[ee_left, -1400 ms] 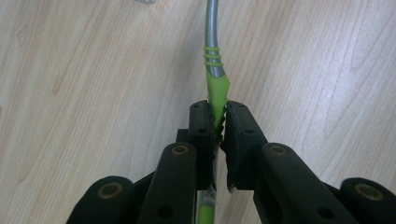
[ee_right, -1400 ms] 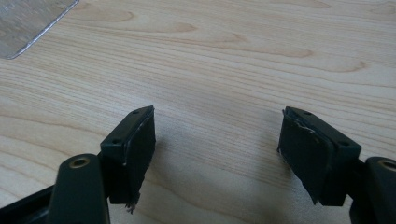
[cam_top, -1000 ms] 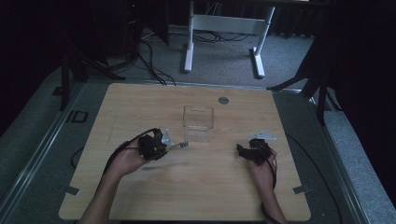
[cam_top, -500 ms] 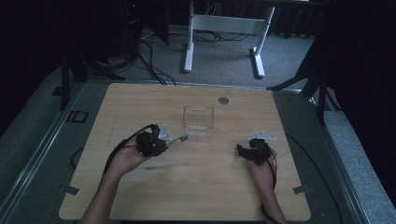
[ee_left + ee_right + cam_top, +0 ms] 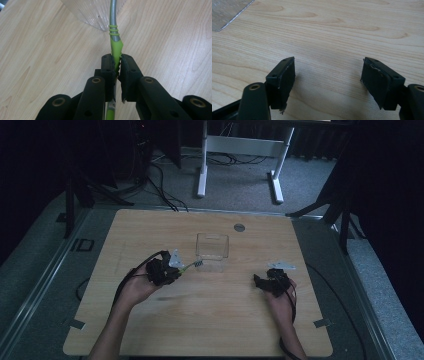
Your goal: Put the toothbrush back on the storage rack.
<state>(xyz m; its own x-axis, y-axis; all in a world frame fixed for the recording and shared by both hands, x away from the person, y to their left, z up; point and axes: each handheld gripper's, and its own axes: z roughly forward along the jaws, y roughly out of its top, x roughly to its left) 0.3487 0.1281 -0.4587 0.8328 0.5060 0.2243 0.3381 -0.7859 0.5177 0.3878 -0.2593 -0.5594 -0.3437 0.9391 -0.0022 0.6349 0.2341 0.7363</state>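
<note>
My left gripper is shut on the green handle of a thin tool. The tool's grey metal shaft points toward a clear plastic container. In the high view the tool reaches from the left jaws up and right, and its dark tip lies close to the container's near left corner. On the right side of the table my right gripper stands open just above bare wood, with nothing between its pads.
The wooden table has a small round grey disc behind the container. A corner of the clear container shows at the upper left of the right gripper view. White desk legs stand on the floor beyond the table.
The left hand has shifted slightly and swung the tool's tip up toward the container's near corner. The right hand has stayed still.
</note>
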